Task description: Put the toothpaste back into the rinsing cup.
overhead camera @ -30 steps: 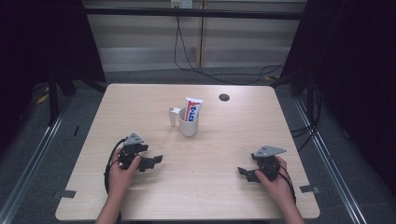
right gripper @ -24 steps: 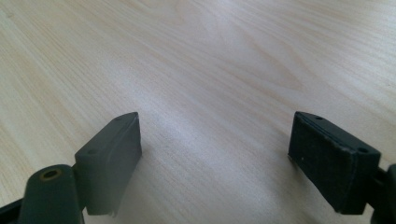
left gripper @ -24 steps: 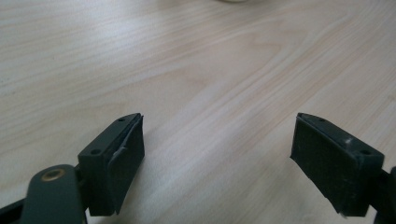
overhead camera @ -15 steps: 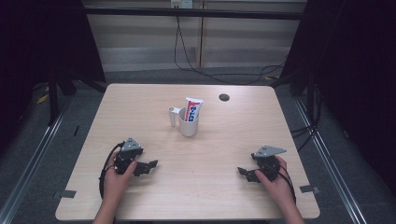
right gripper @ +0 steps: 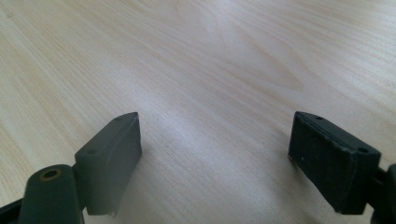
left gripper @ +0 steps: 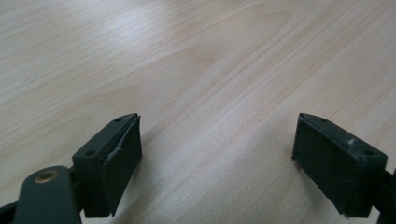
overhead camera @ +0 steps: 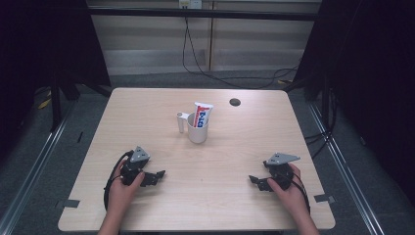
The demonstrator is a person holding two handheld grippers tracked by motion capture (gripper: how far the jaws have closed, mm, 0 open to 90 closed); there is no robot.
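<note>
Two grippers rest low over the near part of the table (overhead camera: pixel 147 112), one in each hand, and both are empty. The left gripper (overhead camera: pixel 155 175) has its jaws wide apart, with only bare wood between the pads (left gripper: pixel 119 161). The right gripper (overhead camera: pixel 255 181) is the same, jaws spread and nothing between them.

Farther out, near the middle of the table and well apart from both grippers, stands a white mug (overhead camera: pixel 197 131) with its handle toward the left. A toothpaste tube (overhead camera: pixel 201 114) stands in it, leaning a little, with its upper part above the rim.

I judge the tube to be light and soft; it will dent if squeezed hard, and its smooth skin may slip. The flat upper part above the rim seems the best place to grip, across the thin side. The mug is probably stiff, heavier and breakable, and it could tip when the tube is pulled, so holding its handle or wall would help.
</note>
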